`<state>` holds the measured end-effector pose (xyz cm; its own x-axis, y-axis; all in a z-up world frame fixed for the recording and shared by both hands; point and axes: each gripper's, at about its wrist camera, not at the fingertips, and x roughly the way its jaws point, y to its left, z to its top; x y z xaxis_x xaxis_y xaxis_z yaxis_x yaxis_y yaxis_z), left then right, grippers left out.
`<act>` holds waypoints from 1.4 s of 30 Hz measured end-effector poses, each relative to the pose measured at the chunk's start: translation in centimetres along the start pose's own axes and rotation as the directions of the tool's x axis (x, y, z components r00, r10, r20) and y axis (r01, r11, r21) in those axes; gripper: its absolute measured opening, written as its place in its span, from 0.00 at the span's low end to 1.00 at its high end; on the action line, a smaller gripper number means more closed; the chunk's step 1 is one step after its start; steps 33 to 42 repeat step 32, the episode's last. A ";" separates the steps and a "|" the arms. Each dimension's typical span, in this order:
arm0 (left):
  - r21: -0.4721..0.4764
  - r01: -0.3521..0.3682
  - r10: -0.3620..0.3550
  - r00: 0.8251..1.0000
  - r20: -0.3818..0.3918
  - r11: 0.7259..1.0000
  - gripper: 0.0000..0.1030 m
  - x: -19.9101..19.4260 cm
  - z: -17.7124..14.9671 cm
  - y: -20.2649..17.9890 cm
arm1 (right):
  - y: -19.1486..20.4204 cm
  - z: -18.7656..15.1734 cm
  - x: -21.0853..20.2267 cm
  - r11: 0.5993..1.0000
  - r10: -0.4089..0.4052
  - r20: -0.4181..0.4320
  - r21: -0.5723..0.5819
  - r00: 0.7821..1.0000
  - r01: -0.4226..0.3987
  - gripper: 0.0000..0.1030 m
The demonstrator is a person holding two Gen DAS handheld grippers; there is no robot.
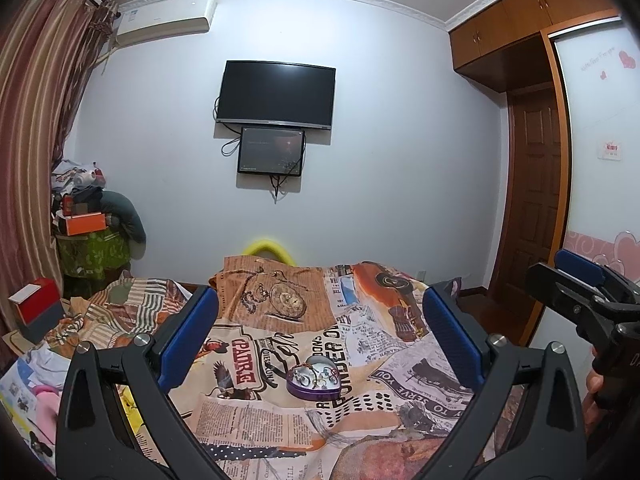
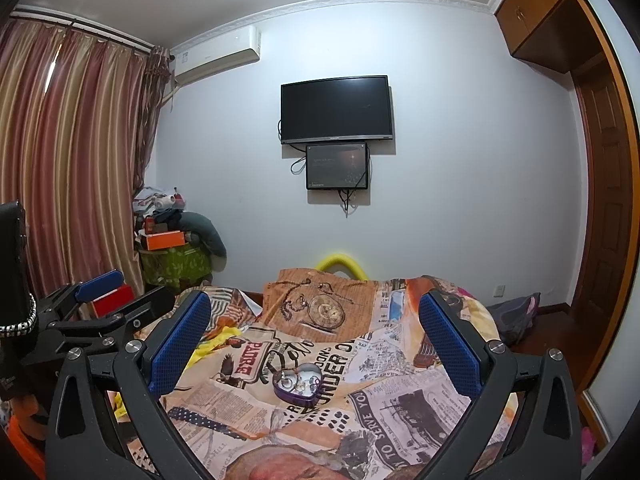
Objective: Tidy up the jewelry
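Note:
A purple heart-shaped tin [image 1: 314,378] lies open on the patterned bedspread [image 1: 384,364], with rings and a thin chain inside it. In the right wrist view the same tin [image 2: 298,383] sits a little left of centre. My left gripper [image 1: 320,344] is open above the bed, the tin lying ahead between its blue pads [image 1: 188,340]. My right gripper [image 2: 316,344] is open too, with nothing between its fingers. The right gripper [image 1: 588,280] also shows at the right edge of the left wrist view, and the left gripper [image 2: 100,300] at the left of the right wrist view.
A newspaper-print spread covers the bed. A red box [image 1: 38,300] and loose clothes lie at the bed's left. A pile of boxes and bags [image 1: 88,224] stands in the far left corner by the curtain [image 2: 68,160]. A wooden door [image 1: 536,200] is at the right.

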<state>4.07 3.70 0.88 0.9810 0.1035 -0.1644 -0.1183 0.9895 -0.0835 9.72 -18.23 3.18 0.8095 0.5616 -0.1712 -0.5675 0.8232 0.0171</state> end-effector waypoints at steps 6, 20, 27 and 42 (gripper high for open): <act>-0.002 0.013 -0.013 1.000 0.000 1.000 0.99 0.0 0.1 0.2 | -0.1 -0.1 0.2 1.000 0.001 -0.002 0.001 1.000 -0.001 1.00; -0.025 0.040 -0.040 0.999 -0.014 0.999 0.99 0.2 -0.1 0.5 | -0.2 -0.6 0.3 1.000 0.004 -0.009 0.007 1.000 -0.004 1.00; -0.042 0.056 -0.057 0.998 -0.021 0.998 0.99 0.5 -0.2 0.5 | -0.1 -0.7 0.7 1.000 0.005 -0.019 0.006 1.000 -0.005 1.00; -0.035 0.054 -0.055 0.998 -0.035 0.998 0.99 1.1 -0.5 0.7 | -0.2 -1.0 1.0 1.000 0.007 -0.028 0.011 1.000 -0.006 1.00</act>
